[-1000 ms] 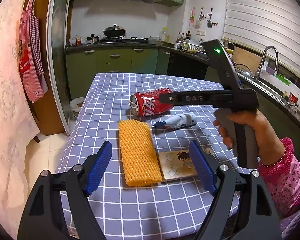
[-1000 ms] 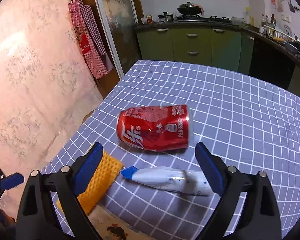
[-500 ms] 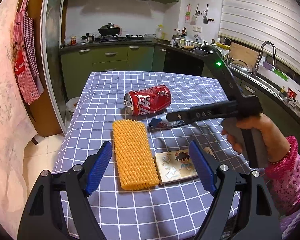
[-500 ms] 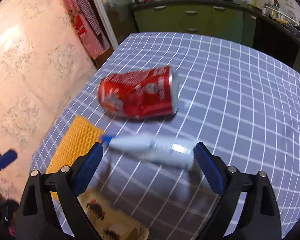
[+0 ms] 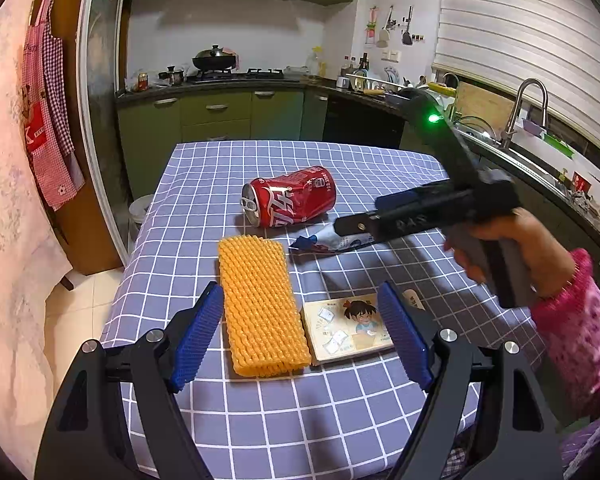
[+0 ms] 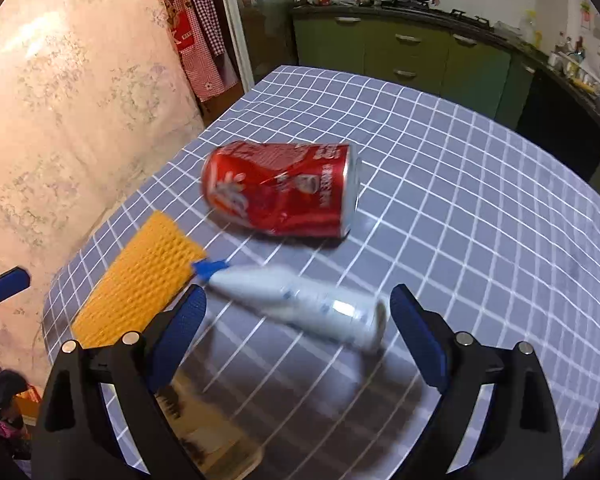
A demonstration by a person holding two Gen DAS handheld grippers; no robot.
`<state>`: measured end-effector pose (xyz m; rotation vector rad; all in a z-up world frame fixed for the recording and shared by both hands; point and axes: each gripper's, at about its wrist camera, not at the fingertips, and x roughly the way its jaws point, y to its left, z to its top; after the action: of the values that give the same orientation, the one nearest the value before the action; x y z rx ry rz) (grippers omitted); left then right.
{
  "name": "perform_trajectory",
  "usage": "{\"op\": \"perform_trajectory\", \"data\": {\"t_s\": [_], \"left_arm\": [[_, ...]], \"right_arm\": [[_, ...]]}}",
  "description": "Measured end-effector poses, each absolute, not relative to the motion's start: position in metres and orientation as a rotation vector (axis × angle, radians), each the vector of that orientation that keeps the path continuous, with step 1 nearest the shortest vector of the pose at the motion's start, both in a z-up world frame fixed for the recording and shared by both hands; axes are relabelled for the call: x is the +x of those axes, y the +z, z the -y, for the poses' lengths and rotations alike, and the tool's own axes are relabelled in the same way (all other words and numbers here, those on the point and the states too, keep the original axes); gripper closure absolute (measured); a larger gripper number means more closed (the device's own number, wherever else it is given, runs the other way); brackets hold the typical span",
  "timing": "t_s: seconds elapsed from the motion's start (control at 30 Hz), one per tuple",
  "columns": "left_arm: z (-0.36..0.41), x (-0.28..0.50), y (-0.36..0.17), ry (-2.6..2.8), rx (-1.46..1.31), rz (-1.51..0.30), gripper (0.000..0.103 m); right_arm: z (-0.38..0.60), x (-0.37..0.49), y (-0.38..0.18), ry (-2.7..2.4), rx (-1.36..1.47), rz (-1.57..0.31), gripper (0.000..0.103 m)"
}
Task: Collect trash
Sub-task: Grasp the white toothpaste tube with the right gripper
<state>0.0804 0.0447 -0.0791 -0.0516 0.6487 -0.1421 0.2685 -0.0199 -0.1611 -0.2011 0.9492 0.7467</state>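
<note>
White squeeze tube (image 6: 300,304): lies flat beside dented red can (image 6: 280,192); right gripper (image 6: 296,316) straddles it, jaws wide, nothing held, presumably lining up the pickup. Left gripper (image 5: 300,332) open, empty, waiting.

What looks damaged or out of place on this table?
The red can lies on its side, its wall dented and creased. Beside it, a crumpled white wrapper lies flat on the checked tablecloth. No spill is visible.
</note>
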Motion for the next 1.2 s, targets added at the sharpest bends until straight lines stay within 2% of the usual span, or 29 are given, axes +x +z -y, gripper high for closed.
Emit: {"op": "perform_trajectory", "data": {"t_s": [0.2,0.43,0.47,0.53,0.6,0.77,0.83,0.9,1.03,1.2], "left_arm": [[-0.044,0.082,-0.079,-0.141,-0.047,-0.656,0.025],[-0.041,0.088,-0.081,-0.155,-0.047,-0.663,0.025],[-0.040,0.089,-0.082,-0.158,-0.045,-0.664,0.025],[-0.038,0.088,-0.082,-0.161,-0.043,-0.663,0.025],[-0.036,0.087,-0.081,-0.164,-0.041,-0.659,0.025],[-0.035,0.086,-0.079,-0.159,-0.038,-0.658,0.024],[-0.035,0.086,-0.079,-0.159,-0.037,-0.657,0.024],[-0.034,0.085,-0.079,-0.161,-0.037,-0.656,0.024],[-0.033,0.085,-0.079,-0.164,-0.034,-0.656,0.024],[-0.029,0.085,-0.080,-0.168,-0.029,-0.659,0.024]], "right_arm": [[0.011,0.279,-0.174,0.876,-0.265,-1.029,0.015],[0.005,0.248,-0.177,0.868,-0.344,-1.037,0.016],[0.004,0.243,-0.179,0.862,-0.355,-1.043,0.019],[0.003,0.239,-0.182,0.862,-0.365,-1.063,0.031],[0.003,0.234,-0.185,0.848,-0.371,-1.060,0.035],[0.010,0.231,-0.184,0.805,-0.294,-1.056,0.053],[0.015,0.232,-0.183,0.775,-0.271,-1.057,0.076],[0.023,0.236,-0.183,0.757,-0.229,-1.066,0.085],[0.041,0.232,-0.182,0.717,-0.170,-1.063,0.090],[0.069,0.219,-0.173,0.685,-0.096,-1.035,0.090]]}}
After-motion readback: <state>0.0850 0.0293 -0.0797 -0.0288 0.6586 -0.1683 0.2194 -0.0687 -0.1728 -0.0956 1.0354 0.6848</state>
